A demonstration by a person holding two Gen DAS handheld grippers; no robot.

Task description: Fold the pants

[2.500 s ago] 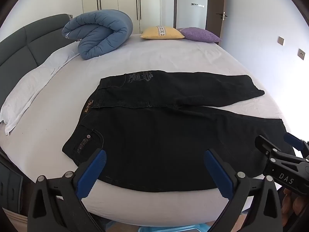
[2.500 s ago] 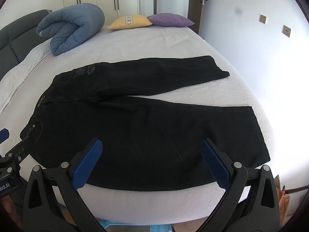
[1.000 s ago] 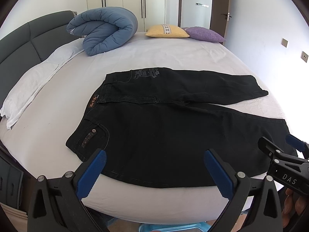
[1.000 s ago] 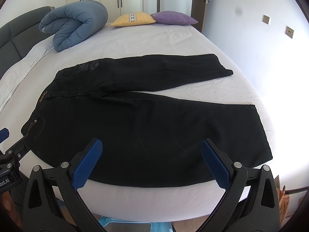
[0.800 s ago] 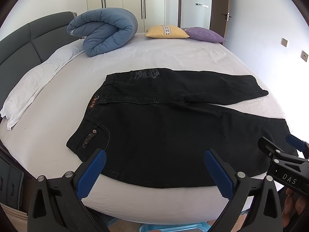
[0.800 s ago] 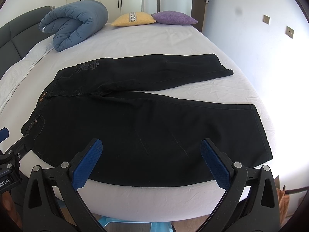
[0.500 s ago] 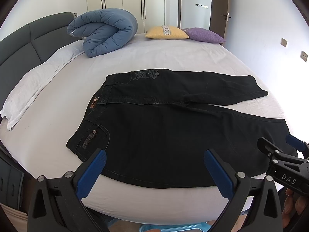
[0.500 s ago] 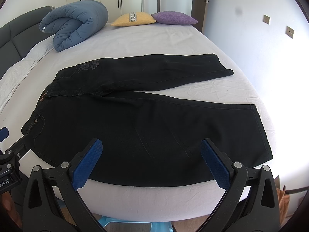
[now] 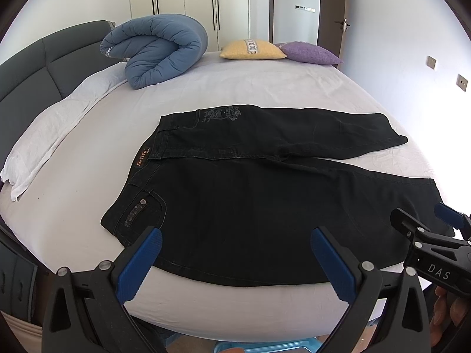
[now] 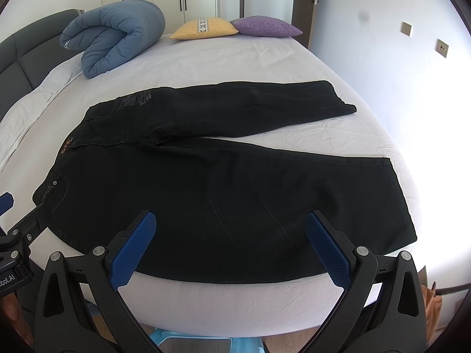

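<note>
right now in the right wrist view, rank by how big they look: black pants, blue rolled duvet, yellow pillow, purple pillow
1. black pants, by far the largest
2. blue rolled duvet
3. yellow pillow and purple pillow: they look about alike, so no ranking between them

The duvet and both pillows lie farther from the camera, so they appear smaller.
</note>
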